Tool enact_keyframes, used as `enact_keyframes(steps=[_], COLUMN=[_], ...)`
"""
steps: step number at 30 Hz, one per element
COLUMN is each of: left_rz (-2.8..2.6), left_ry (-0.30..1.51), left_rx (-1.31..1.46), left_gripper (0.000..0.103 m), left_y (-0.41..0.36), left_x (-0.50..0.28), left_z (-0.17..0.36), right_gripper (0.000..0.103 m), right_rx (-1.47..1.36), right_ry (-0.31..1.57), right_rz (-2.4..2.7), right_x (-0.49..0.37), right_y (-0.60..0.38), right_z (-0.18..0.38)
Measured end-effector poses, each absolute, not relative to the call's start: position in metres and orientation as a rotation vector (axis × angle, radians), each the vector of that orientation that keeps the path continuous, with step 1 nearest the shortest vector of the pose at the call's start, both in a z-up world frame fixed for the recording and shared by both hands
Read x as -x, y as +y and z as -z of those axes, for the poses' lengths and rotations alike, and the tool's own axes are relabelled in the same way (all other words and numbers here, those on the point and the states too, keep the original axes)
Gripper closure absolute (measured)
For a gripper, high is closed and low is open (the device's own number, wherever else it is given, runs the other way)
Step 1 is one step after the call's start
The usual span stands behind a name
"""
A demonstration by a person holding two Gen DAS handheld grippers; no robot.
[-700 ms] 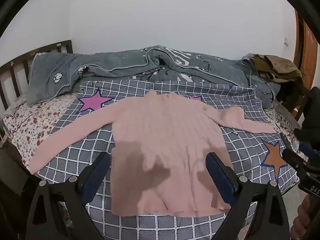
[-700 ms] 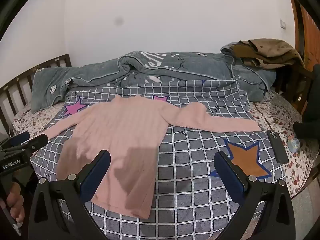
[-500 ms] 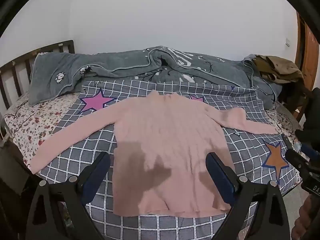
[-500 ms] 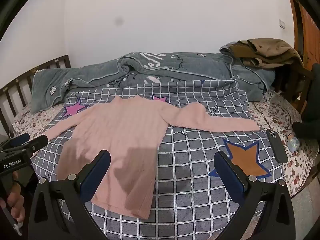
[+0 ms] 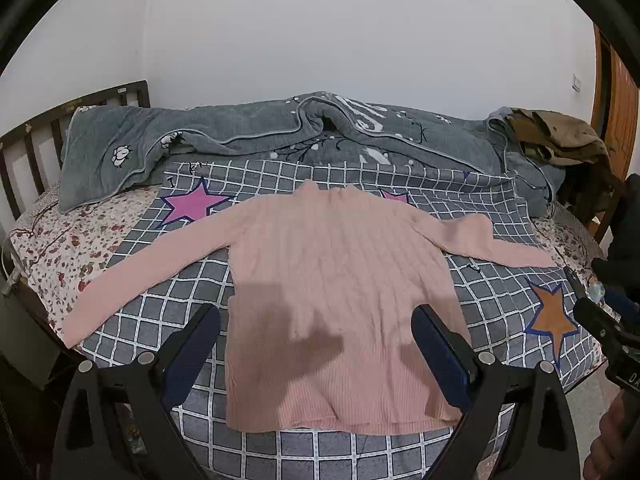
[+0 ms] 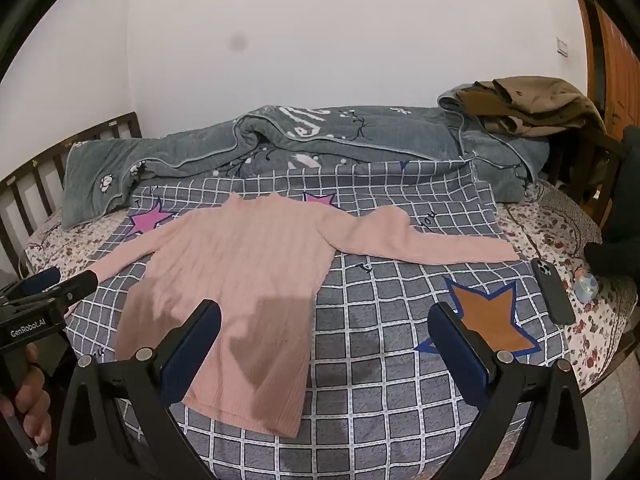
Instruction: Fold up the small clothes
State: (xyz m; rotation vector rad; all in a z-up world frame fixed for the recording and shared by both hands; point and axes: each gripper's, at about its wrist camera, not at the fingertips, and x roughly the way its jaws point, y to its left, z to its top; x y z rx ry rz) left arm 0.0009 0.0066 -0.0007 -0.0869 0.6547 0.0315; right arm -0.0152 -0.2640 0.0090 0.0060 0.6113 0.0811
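A pink ribbed sweater (image 5: 340, 288) (image 6: 240, 280) lies flat on a grey checked sheet (image 5: 160, 320) (image 6: 380, 340), both sleeves spread out to the sides and the hem toward me. My left gripper (image 5: 316, 332) hovers open above the lower half of the sweater, nothing between its fingers. My right gripper (image 6: 324, 328) is open too, held above the sweater's right edge and the bare sheet. The left gripper (image 6: 56, 284) also shows at the left edge of the right wrist view, held by a hand.
A rolled grey blanket (image 5: 280, 136) lies along the far side of the bed. Brown clothes (image 6: 528, 104) are piled at the back right. A dark phone (image 6: 552, 292) and a small bottle (image 6: 586, 284) lie at the right edge. A wooden headboard (image 5: 32, 140) stands left.
Both views have shifted only slightly; the sweater lies as it did. Both grippers remain open.
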Motion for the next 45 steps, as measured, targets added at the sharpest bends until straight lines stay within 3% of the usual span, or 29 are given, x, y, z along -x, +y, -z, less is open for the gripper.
enact_keyframes(steps=[45], left_rz=[-0.034], left_ry=[0.653], left_rx=[0.075], left_gripper=[0.006], left_y=[0.0037], left_x=[-0.0025], left_z=[-0.0001], right_gripper=[0.002], right_rx=[-0.037], right_ry=[0.603], right_rz=[-0.085], right_x=[0.0194], right_y=[-0.2690], right_z=[-0.0113])
